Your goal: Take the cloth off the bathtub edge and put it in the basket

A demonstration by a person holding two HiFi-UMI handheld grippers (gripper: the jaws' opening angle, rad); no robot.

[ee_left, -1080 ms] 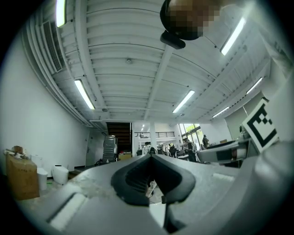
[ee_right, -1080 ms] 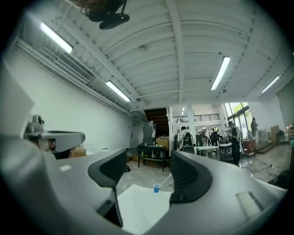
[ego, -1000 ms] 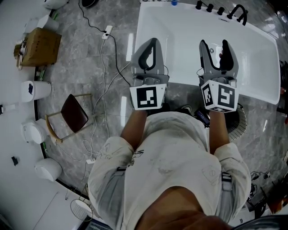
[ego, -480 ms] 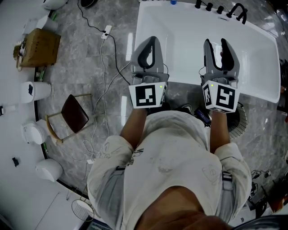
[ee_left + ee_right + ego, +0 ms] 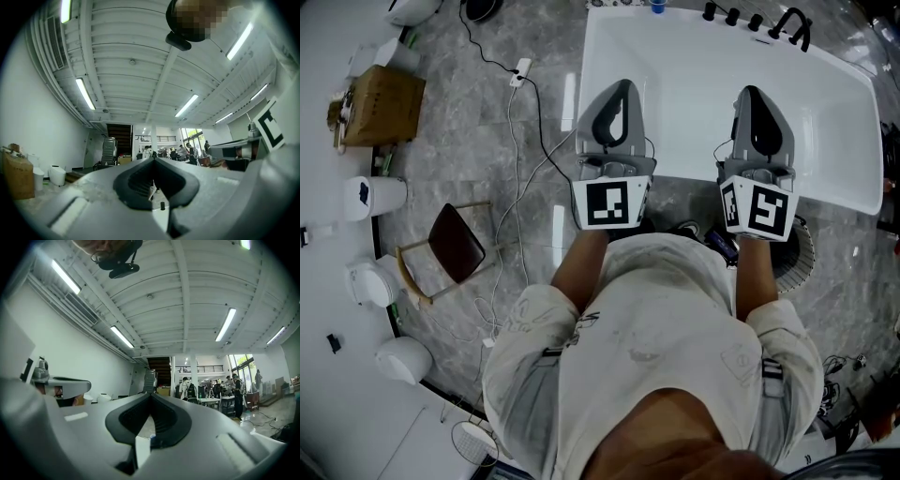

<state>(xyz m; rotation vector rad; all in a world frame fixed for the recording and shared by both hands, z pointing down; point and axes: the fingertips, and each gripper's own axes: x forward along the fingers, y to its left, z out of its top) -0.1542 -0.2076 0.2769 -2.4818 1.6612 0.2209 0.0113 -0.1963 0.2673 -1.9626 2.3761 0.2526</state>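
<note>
1. While the person is standing at the white bathtub (image 5: 694,103), both hands are holding their tongs out over its near edge, side by side and apart from each other.
2. The left tongs (image 5: 617,86) are sitting clenched; in the left gripper view the jaw tips are meeting with nothing between them.
3. The right tongs (image 5: 754,92) are likewise clenched tight on nothing, their tips pressing together in the right gripper view.
4. Both gripper views are looking up at a ceiling with strip lights and across a far hall with people.
5. The cloth is not showing clearly enough in any view for me to place it.
6. A round ribbed basket (image 5: 803,251) is sitting on the grey marble floor (image 5: 487,187) just beside the tub's near edge, partly hidden behind the right marker cube.
7. Well to the left, a wooden chair (image 5: 455,236) and a cardboard box (image 5: 382,103) are standing on the floor, with cables (image 5: 517,141) trailing between them and the tub.
</note>
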